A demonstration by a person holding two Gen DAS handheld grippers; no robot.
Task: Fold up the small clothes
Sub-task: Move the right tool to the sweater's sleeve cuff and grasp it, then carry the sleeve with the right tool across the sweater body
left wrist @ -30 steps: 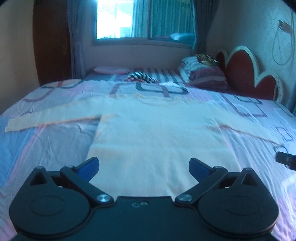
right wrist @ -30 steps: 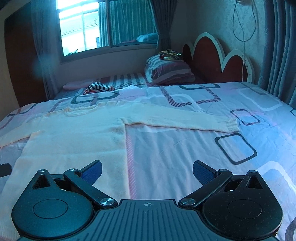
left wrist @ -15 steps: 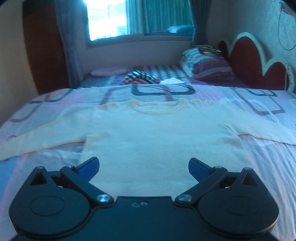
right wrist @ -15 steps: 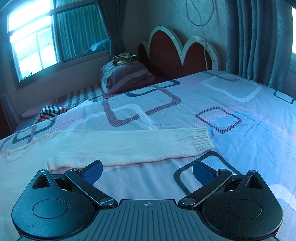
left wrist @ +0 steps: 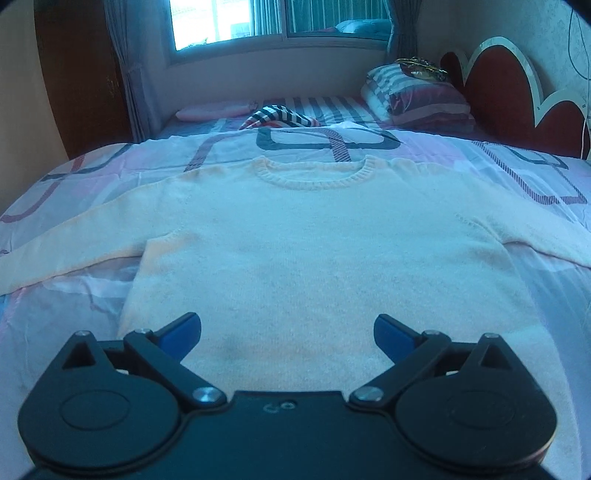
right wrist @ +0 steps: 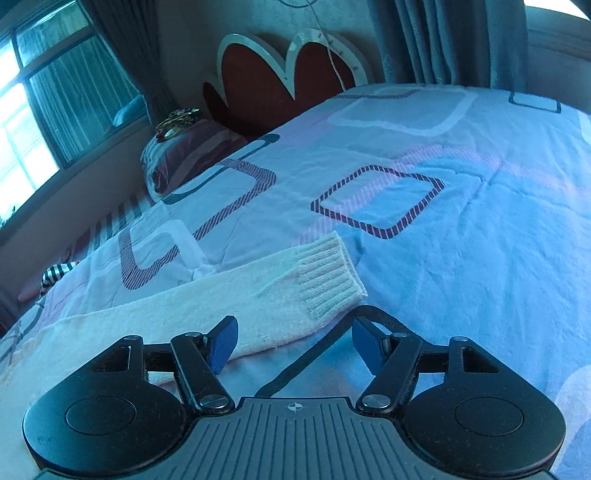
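Observation:
A cream knit sweater [left wrist: 314,258] lies flat on the bed, front up, round collar [left wrist: 314,177] away from me and both sleeves spread out sideways. My left gripper [left wrist: 287,334] hangs open just above the sweater's lower body, nothing between its blue pads. In the right wrist view the sweater's right sleeve [right wrist: 229,306] ends in a ribbed cuff [right wrist: 330,280]. My right gripper [right wrist: 293,341] sits low over the sleeve near that cuff; its jaws are closing, the sleeve's edge lies between the pads, and they do not press on it.
The bedspread [right wrist: 461,221] is pale with rectangle patterns. A striped pillow stack [left wrist: 413,96] and a red headboard [left wrist: 517,107] are at the far right, a striped garment [left wrist: 280,116] lies beyond the collar. Window [left wrist: 258,18] and curtains sit behind.
Both grippers moved lower and closer to the sweater. The right one swung out along the sleeve to the cuff, rolled, and its jaws narrowed. The left one stayed wide.

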